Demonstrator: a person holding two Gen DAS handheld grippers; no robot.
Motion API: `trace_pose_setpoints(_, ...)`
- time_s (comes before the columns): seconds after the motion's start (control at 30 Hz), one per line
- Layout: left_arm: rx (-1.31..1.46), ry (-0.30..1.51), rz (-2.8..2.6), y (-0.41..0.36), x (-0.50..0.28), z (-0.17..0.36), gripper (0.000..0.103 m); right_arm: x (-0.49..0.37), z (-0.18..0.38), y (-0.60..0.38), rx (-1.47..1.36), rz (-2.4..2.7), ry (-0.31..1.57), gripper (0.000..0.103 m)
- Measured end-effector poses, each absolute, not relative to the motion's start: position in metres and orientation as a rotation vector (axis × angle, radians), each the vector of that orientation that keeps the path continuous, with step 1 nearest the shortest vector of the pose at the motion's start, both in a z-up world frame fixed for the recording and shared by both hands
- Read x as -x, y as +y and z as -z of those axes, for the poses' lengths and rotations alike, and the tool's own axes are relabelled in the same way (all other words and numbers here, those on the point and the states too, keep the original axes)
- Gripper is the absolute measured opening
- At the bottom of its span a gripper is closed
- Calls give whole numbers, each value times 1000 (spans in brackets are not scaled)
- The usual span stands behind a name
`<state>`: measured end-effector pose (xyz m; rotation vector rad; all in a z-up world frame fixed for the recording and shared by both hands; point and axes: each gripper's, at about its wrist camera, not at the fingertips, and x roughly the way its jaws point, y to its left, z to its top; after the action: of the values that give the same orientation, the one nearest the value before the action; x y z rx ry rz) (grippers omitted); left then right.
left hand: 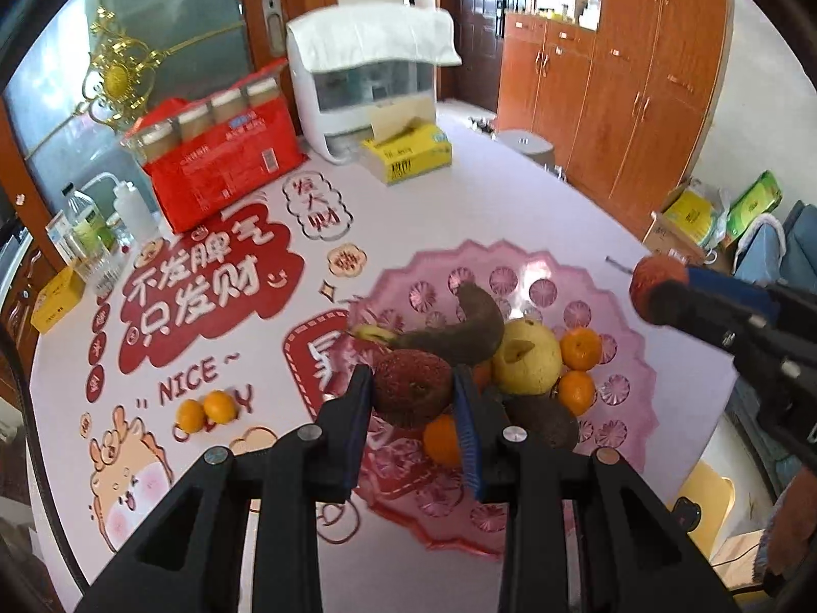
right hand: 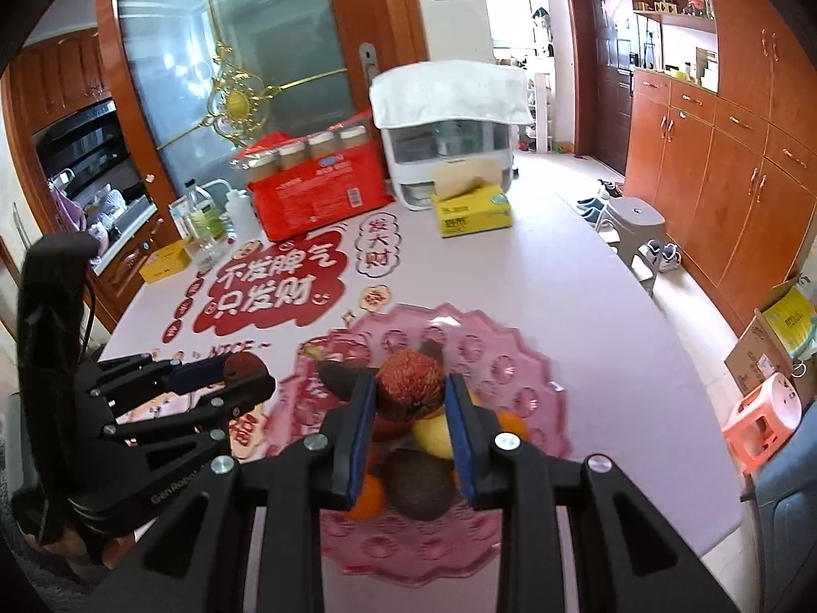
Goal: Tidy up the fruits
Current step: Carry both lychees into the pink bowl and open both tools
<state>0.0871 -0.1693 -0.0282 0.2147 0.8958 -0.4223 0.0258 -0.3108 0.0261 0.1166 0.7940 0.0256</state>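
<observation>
My left gripper (left hand: 411, 377) is shut on a dark red round fruit (left hand: 408, 401) and holds it above the pink scalloped plate (left hand: 630, 375). My right gripper (right hand: 410, 382) is shut on a brighter red speckled fruit (right hand: 408, 396) over the same plate (right hand: 531, 357). Each view shows the other gripper too: the right one (left hand: 658, 296) with its red fruit at the plate's right, the left one (right hand: 245, 375) at the plate's left. On the plate lie a browned banana (left hand: 459, 337), a yellow pear (left hand: 528, 357), several tangerines and a dark avocado (left hand: 549, 421).
Two tangerines (left hand: 207, 408) lie on the printed tablecloth left of the plate. At the table's far side stand a red pack of jars (left hand: 224, 153), a white appliance (left hand: 367, 87), a yellow tissue box (left hand: 408, 153) and bottles (left hand: 92, 235). Stools and boxes stand on the floor to the right.
</observation>
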Motion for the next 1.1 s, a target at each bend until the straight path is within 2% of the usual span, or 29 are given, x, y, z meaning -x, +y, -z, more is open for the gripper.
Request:
trace_pose_setpoints(0.33, -254, 996, 389, -199, -100, 67, 29, -56, 11, -335, -86, -50, 895, 28)
trace_pose_setpoints(0.9, -261, 1072, 358, -202, -108, 84, 32, -89, 56, -328, -48, -119, 1054, 32)
trace_pose_setpoints(0.93, -264, 1068, 356, -202, -108, 84, 38, -89, 56, -328, -49, -120, 1054, 36)
trace_pose_setpoints(0.97, -266, 1062, 354, -202, -108, 83, 52, -89, 56, -328, -48, -119, 1052, 41)
trace_pose_setpoints(1.03, -269, 1036, 340, -200, -106, 79, 71, -88, 54, -328, -45, -110, 1042, 46)
trace_pose_setpoints(1.1, -266, 1012, 339, -198, -104, 74, 74, -87, 53, -328, -44, -105, 1039, 47)
